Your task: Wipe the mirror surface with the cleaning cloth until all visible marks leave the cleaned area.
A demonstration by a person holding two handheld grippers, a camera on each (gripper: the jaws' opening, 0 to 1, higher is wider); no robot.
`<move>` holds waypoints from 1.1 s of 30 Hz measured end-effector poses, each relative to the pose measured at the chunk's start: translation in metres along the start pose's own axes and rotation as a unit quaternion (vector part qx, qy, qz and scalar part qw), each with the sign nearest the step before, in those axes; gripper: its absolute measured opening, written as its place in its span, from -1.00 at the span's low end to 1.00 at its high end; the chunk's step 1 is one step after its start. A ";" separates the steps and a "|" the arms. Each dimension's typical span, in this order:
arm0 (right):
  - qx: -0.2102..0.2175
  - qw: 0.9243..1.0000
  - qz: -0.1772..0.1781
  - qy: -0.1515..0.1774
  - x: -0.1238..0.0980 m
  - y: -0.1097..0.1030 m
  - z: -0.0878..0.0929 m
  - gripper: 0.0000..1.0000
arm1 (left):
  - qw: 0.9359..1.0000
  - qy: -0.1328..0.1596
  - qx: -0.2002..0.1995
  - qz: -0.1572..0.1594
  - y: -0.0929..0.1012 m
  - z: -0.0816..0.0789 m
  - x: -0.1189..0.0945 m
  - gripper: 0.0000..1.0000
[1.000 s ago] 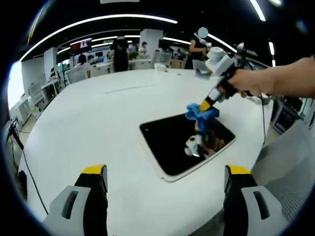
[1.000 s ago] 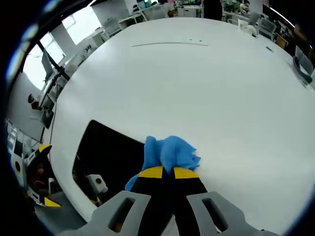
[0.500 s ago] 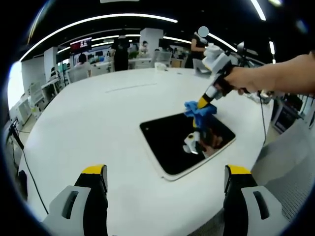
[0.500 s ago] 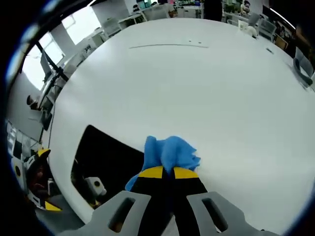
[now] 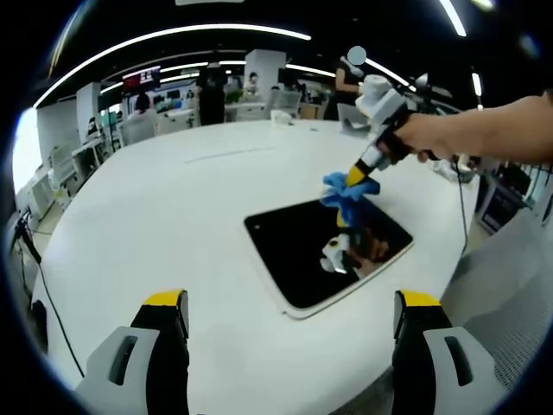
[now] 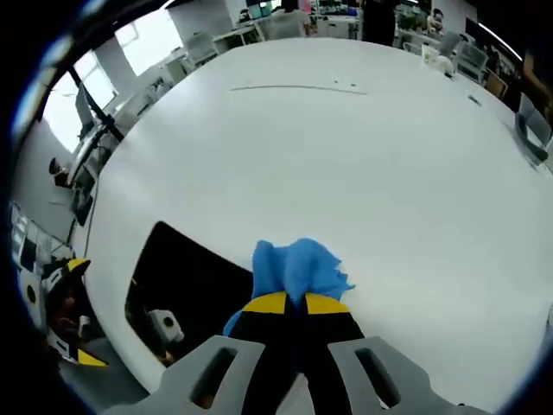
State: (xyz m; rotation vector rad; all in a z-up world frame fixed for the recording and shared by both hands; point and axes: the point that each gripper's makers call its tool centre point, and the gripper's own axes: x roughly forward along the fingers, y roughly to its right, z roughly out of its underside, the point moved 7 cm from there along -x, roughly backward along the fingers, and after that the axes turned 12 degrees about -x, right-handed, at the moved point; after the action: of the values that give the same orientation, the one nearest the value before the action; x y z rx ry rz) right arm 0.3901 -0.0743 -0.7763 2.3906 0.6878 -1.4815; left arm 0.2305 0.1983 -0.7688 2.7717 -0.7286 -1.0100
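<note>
A dark rectangular mirror (image 5: 328,251) with a pale rim lies flat on the white table (image 5: 173,225). In the left gripper view a person's hand holds the right gripper (image 5: 356,177) over the mirror's far corner, shut on a blue cleaning cloth (image 5: 344,190) that hangs onto that edge. The right gripper view shows the same cloth (image 6: 294,270) bunched between its yellow-tipped jaws, with the mirror (image 6: 186,281) to the left reflecting the gripper. My left gripper (image 5: 289,303) stands open near the table's front edge, well short of the mirror, nothing between its fingers.
The big round white table (image 6: 346,156) stretches far beyond the mirror. Its curved edge runs close to the mirror's right side. Desks, chairs and people stand at the back of the room (image 5: 216,95). A cable hangs off the table's left side (image 5: 43,285).
The right gripper with the cloth has shifted slightly toward the mirror's far edge and lifted a little. The left gripper has stayed still.
</note>
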 end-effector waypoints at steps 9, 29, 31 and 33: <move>0.002 1.000 0.007 0.000 -0.008 0.011 0.005 -1.00 | 1.000 0.001 0.003 -0.001 0.000 0.000 0.000 0.99; 0.051 0.998 0.032 -0.004 -0.038 0.059 0.052 -0.99 | 1.000 -0.001 0.006 -0.001 0.000 0.000 0.001 0.99; 0.054 0.998 0.036 -0.005 -0.040 0.064 0.057 -0.99 | 1.000 -0.001 0.006 -0.001 0.000 0.000 0.001 0.99; 0.060 0.997 0.038 -0.003 -0.041 0.068 0.061 -0.98 | 1.000 -0.001 0.006 -0.001 0.000 0.000 0.001 0.99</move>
State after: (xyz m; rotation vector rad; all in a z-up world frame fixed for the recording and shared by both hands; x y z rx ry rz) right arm 0.3625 -0.1698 -0.7704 2.4695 0.5142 -1.5403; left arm 0.2307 0.1978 -0.7694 2.7822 -0.7335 -1.0136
